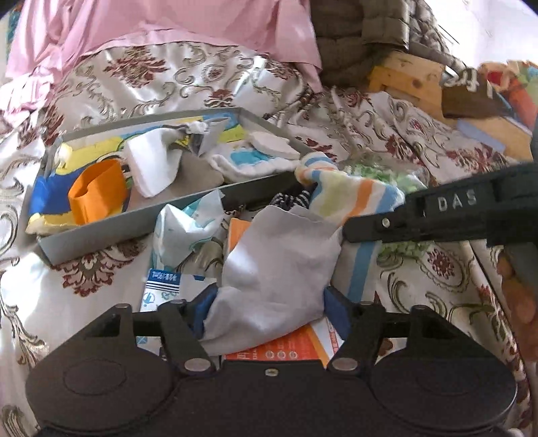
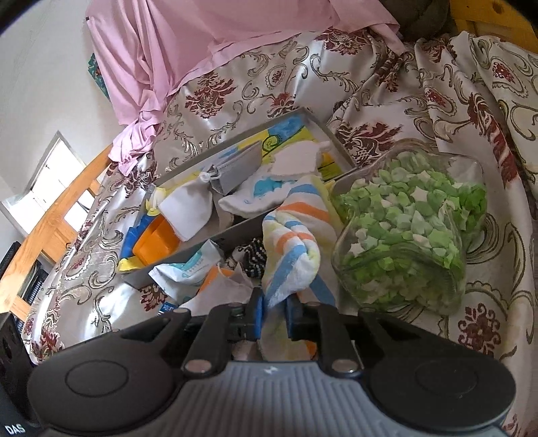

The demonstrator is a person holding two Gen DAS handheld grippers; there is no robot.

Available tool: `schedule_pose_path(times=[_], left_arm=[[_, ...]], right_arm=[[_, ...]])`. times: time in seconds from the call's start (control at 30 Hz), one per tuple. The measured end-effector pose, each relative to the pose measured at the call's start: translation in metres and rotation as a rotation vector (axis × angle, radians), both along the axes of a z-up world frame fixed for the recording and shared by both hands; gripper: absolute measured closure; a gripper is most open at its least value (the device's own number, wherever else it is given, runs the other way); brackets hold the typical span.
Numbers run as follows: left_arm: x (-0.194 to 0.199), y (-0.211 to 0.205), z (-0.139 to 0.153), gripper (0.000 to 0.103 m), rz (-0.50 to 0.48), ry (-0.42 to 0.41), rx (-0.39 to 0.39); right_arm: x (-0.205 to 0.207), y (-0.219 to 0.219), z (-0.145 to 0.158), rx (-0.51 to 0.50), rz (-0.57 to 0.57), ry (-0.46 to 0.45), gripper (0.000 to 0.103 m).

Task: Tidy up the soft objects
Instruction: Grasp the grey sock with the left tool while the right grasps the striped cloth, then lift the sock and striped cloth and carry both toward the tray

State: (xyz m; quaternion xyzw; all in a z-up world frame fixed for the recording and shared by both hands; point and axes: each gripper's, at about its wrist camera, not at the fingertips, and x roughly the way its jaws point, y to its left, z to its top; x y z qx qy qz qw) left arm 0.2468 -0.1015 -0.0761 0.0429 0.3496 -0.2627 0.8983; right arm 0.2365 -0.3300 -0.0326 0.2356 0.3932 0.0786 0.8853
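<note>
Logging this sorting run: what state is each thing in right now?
Left gripper: jaws open, grey cloth between them.
Right gripper: shut on striped towel.
Tray: partly filled.
Jar: lying on its side, full of green bits.

Both cameras ride on hand-held grippers and look forward and steeply down along the fingers, close over a bed covered with a cream satin spread patterned in maroon flowers.

The left wrist view sits low over a pale grey cloth, facing a shallow grey rectangular tray just beyond.

The right wrist view looks from further right, with a clear glass jar of green paper stars close on its right.

Both views share the tray, a striped pastel towel and a pink sheet at the far edge.
</note>
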Motion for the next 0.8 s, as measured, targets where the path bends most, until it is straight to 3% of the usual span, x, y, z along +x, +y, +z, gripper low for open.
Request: schedule_pose_path(times=[0.2,0.37,0.53,0.67,0.8], left_arm=[[0.007,0.013,0.003,0.057,0.075,0.042,-0.065],[0.009,0.019,0.005,0.071,0.129,0.025,-0.088],[0.010,0.023,0.007,0.076,0.158,0.010,-0.096],[0.010,0.024,0.006,0.077,0.161,0.009,-0.102],[0.010,0.025,0.006,0.077,0.162,0.012,-0.110]], right_arm=[[0.000,-0.001,-0.002,-0.004,-0.001,0.004,0.080],[0.003,0.002,-0.006,-0.021,-0.009,0.013,0.074],[0.011,0.010,-0.015,-0.047,-0.002,0.031,0.069],[0.014,0.017,-0.018,-0.038,0.018,0.017,0.054],[0.019,0.025,-0.021,-0.059,0.035,-0.001,0.053]])
